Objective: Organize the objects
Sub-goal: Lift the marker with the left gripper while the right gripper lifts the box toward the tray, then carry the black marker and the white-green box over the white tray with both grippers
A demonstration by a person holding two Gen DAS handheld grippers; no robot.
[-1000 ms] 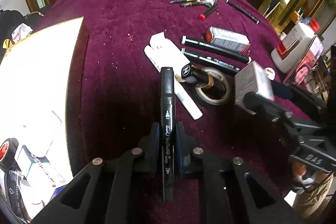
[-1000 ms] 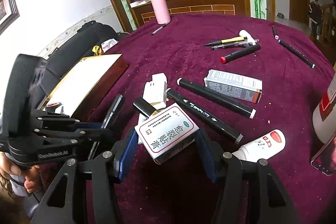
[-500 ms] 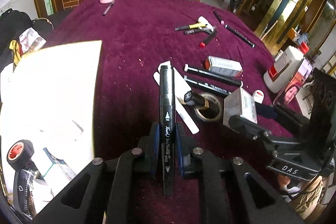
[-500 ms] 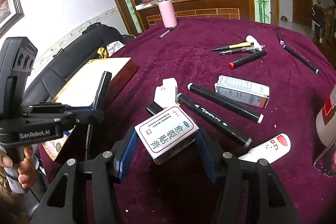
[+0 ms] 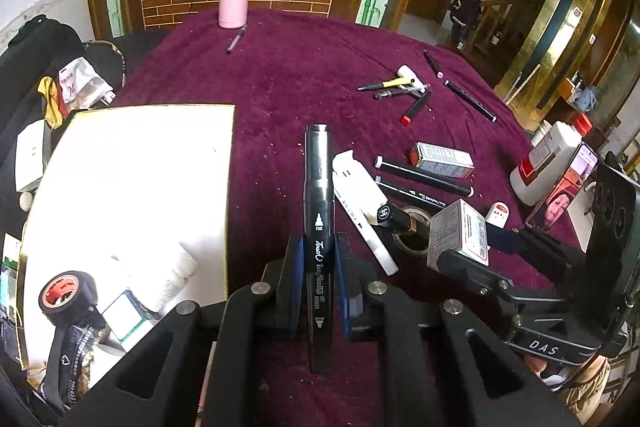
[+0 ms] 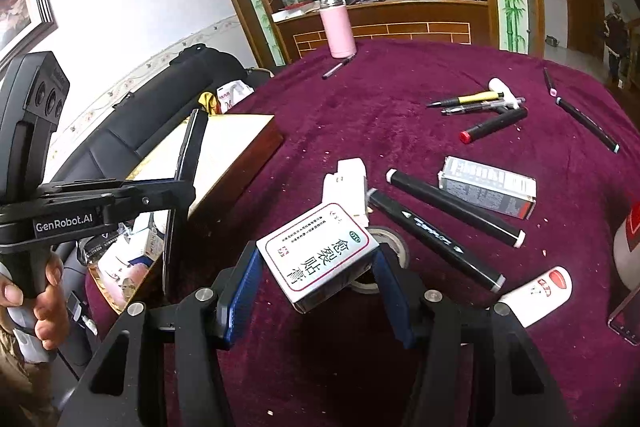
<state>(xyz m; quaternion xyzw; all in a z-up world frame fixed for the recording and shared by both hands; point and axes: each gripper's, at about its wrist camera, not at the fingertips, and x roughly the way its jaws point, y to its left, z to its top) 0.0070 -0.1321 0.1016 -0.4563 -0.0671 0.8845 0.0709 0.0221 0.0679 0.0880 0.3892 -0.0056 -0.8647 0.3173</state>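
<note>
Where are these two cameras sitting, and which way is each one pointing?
Left wrist view: mounted on the left gripper, looking down along its fingers, shut on a black marker, over the maroon tablecloth; the right gripper shows at right.
Right wrist view: mounted on the right gripper, shut on a white medicine box; the left gripper and the hand holding it show at left.
Both share: pink bottle, shallow box, scattered pens.
</note>
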